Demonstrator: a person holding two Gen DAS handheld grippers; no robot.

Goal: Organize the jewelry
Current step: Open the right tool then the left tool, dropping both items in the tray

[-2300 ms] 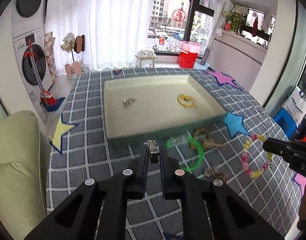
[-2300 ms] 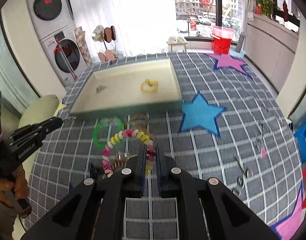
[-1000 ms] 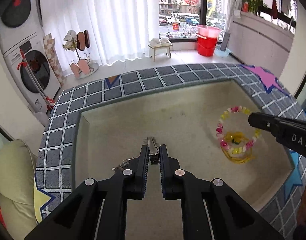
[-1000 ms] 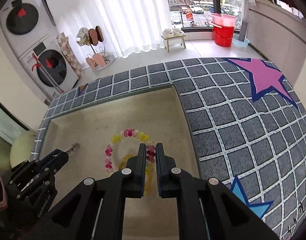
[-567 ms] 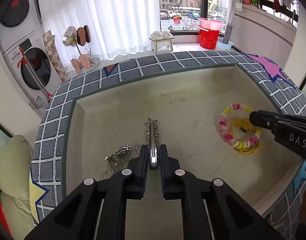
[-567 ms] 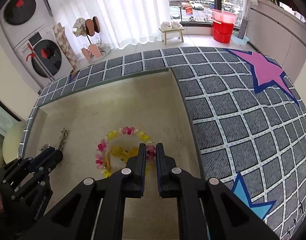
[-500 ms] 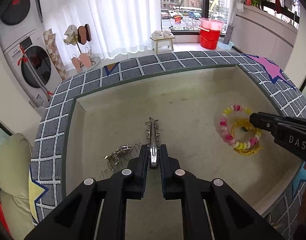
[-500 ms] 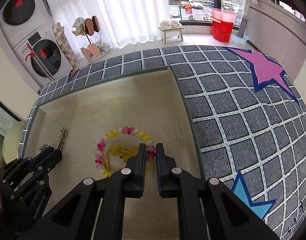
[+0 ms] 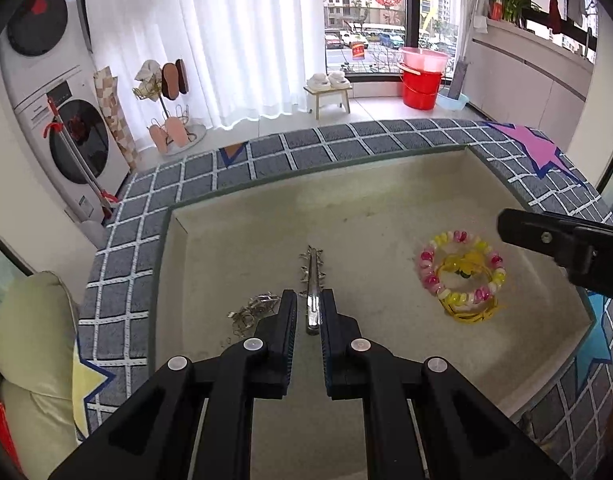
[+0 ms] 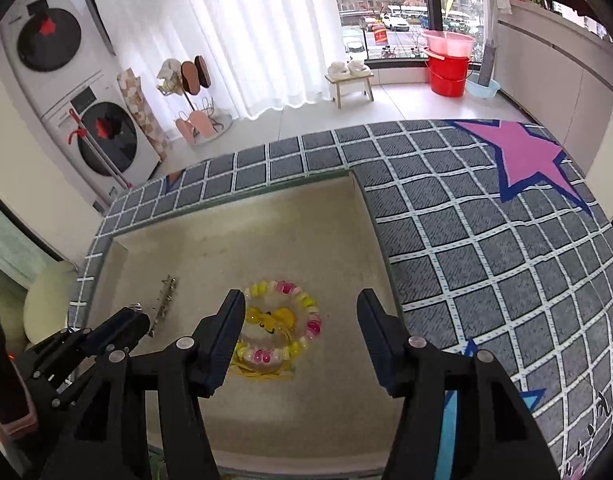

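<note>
A shallow beige tray [image 9: 386, 208] sits on a grey checked cloth. My left gripper [image 9: 308, 304] has its fingers slightly apart around a silver hair clip [image 9: 312, 280], which lies on the tray floor. A silver chain piece [image 9: 250, 312] lies just left of it. My right gripper [image 10: 298, 308] is open above a pink and yellow bead bracelet [image 10: 282, 328], which rests on a yellow hair tie in the tray. The bracelet also shows in the left wrist view [image 9: 460, 272], with the right gripper [image 9: 506, 228] beside it. The clip shows in the right wrist view [image 10: 166, 296].
The tray [image 10: 370, 216] has low walls on all sides. The cloth [image 10: 486, 240] carries a pink star [image 10: 522, 156] and blue stars. A pale cushion [image 9: 30, 332] lies off the left edge. A washer stack, shoe rack, stool and red bucket stand beyond.
My right gripper has opened and let go of the bead bracelet, which now lies on the yellow tie. My left gripper has eased its fingers apart; the hair clip lies on the tray floor.
</note>
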